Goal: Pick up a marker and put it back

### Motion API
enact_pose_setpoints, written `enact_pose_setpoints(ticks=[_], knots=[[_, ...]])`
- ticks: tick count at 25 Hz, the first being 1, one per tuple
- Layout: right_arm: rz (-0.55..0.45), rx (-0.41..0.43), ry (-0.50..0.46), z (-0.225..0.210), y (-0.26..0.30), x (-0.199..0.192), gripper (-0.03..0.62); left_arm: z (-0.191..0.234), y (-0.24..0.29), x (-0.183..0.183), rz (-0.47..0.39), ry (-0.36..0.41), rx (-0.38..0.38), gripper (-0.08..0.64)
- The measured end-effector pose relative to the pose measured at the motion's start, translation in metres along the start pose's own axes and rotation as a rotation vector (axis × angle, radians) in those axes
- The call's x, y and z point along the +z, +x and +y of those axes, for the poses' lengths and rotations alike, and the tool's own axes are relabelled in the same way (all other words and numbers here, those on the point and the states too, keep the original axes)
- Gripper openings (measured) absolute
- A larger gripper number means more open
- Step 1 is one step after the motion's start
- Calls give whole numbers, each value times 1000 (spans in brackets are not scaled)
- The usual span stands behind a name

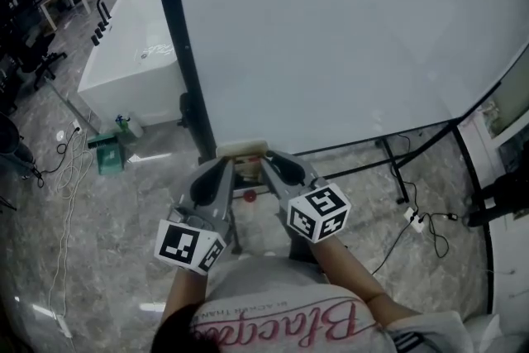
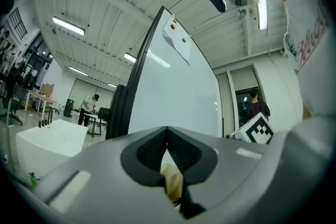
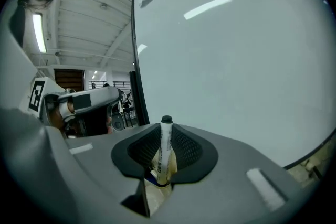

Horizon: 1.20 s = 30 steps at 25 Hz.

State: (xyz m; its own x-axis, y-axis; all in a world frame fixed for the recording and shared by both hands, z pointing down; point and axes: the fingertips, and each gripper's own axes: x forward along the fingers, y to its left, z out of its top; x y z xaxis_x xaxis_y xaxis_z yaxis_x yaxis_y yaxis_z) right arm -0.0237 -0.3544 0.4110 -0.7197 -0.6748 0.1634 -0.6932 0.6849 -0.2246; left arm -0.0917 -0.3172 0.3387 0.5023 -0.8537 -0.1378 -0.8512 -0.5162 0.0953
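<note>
The marker is clamped upright in the right gripper over the beige box below the whiteboard, probably for a straight drop, while the left gripper is pressed together, empty.

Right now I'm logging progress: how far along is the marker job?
Done: the marker is gripped, standing upright between the right gripper's jaws in front of the whiteboard. In hand: it sits just above the beige holder; whether it is coming out or going back, I cannot tell. Left: releasing it into the holder. The left gripper is shut and empty.
</note>
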Motion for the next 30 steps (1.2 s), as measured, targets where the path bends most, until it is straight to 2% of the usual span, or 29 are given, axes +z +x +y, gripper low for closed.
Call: enact_pose_setpoints(ticks=[5, 10, 13, 17, 23, 28, 30], knots=[[20, -30, -65, -8, 1, -3, 72, 2, -7, 0, 5, 1, 13, -1], [27, -23, -62, -20, 4, -7, 100, -1, -8, 1, 6, 12, 4, -1], [-11, -9, -35, -22, -4, 0, 157, -4, -9, 2, 3, 16, -6, -2], [-99, -21, -48, -18, -28, 27, 161, -6, -9, 3, -2, 18, -19, -1], [-149, -10, -143, 6, -55, 50, 139, -15, -4, 3, 2, 16, -55, 0], [-166, -3, -217, 23, -69, 56, 19, -24, -1, 4, -1, 16, -82, -2], [-165, -17, -234, 24, -72, 56, 3, -26, -1, 4, -4, 16, -89, -2]])
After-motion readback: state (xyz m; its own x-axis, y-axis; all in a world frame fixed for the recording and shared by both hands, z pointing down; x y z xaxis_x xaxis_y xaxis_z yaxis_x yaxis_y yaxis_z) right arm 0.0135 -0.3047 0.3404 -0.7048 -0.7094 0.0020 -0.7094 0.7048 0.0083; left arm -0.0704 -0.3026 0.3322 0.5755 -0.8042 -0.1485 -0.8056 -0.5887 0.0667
